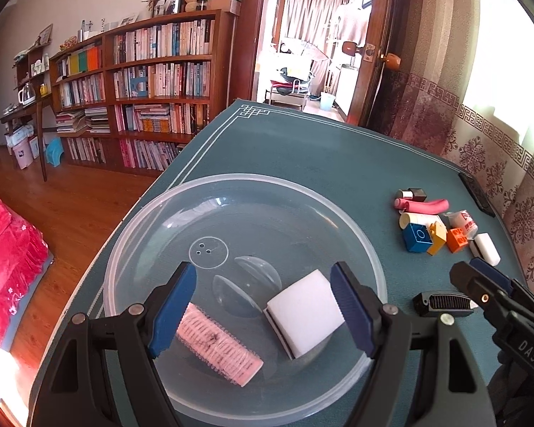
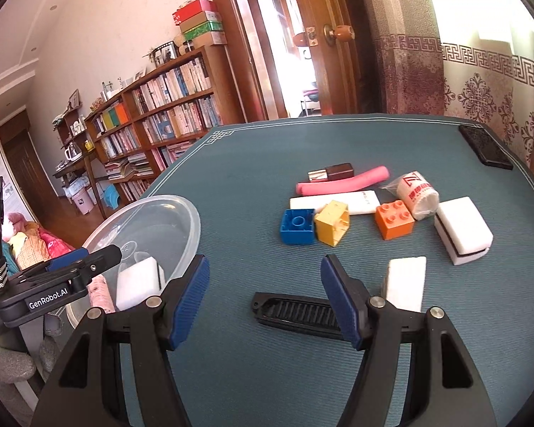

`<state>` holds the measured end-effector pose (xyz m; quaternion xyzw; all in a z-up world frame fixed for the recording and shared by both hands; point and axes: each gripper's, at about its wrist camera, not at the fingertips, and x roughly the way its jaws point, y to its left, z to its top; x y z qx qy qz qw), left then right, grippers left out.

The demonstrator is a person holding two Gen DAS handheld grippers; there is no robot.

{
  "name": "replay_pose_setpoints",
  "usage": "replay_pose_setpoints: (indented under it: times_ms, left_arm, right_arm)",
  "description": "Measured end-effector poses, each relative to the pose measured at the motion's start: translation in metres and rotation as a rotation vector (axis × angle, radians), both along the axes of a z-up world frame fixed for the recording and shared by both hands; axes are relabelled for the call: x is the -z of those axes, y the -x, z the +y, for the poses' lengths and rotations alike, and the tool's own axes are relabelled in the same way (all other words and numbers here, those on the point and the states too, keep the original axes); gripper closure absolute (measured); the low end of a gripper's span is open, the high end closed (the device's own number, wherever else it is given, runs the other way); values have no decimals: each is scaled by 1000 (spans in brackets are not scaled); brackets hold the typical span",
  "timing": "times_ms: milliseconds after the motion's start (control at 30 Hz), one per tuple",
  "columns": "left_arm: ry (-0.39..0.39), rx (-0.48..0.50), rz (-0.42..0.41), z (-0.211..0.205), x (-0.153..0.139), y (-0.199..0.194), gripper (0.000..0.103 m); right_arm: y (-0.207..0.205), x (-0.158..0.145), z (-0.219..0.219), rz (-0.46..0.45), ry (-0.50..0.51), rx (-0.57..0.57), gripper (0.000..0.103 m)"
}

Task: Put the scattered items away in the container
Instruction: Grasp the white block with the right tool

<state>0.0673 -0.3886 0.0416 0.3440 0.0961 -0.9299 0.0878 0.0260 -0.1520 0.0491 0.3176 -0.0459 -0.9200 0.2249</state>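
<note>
A clear round container [image 1: 231,192] sits at the left of a teal table [image 2: 267,142]. Inside lie a pink ribbed roller [image 1: 219,343], its long axis running from near right to far left, and a white sponge block [image 1: 302,311]. The left tongs [image 1: 263,309] hover over the container, spread apart and empty. Right of it, a black comb [image 2: 292,311] lies flat, its long axis left to right, under the right tongs [image 2: 265,295], which are spread wide and empty. Farther right, scattered pieces sit near each other: a blue brick [image 2: 297,226], yellow brick [image 2: 333,222], orange brick [image 2: 395,220], pink tube [image 2: 341,181] and white sponges [image 2: 462,229].
</note>
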Motion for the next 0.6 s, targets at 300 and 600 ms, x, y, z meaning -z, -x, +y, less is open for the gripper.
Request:
replay_pose_setpoints:
  times_ms: [300,600]
  left_arm:
    - [0,43,4,22,-2,6,22]
    - [4,99,10,42,-6,11,22]
  right_arm:
    - [2,10,55,-11,-3,147,34]
    - [18,20,75,-54,-26,214,35]
